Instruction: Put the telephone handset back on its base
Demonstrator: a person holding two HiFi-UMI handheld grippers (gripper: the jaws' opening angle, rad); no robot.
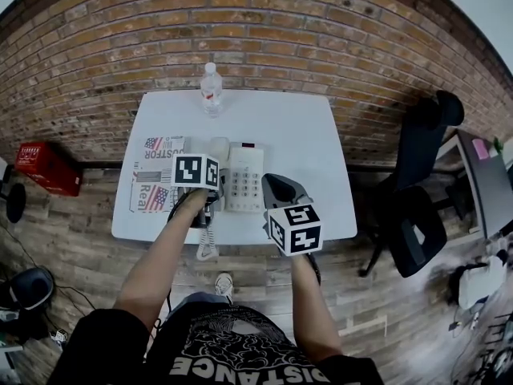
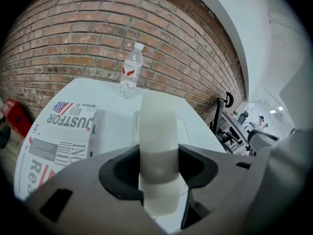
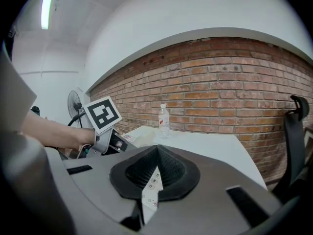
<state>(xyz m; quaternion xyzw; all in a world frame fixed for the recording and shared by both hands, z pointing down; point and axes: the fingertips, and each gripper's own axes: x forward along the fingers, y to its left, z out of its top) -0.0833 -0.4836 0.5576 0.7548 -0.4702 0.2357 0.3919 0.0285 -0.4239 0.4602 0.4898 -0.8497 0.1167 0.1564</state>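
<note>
A cream telephone handset [image 2: 156, 126] stands out lengthways between the jaws of my left gripper [image 2: 158, 160], which is shut on its middle. From the head view the handset [image 1: 219, 150] sits at the left side of the white telephone base [image 1: 245, 180], and whether it touches the base I cannot tell. Its coiled cord [image 1: 207, 244] hangs off the table's front edge. My right gripper [image 1: 274, 186] hovers just right of the base, jaws shut with nothing in them. Past its jaws [image 3: 156, 153] a strip of keypad [image 3: 149, 192] shows.
A water bottle [image 1: 211, 89] stands at the back of the white table [image 1: 304, 135], against the brick wall. A newspaper [image 1: 154, 175] lies left of the phone. A red crate [image 1: 36, 165] sits on the floor at the left, and office chairs [image 1: 417, 191] at the right.
</note>
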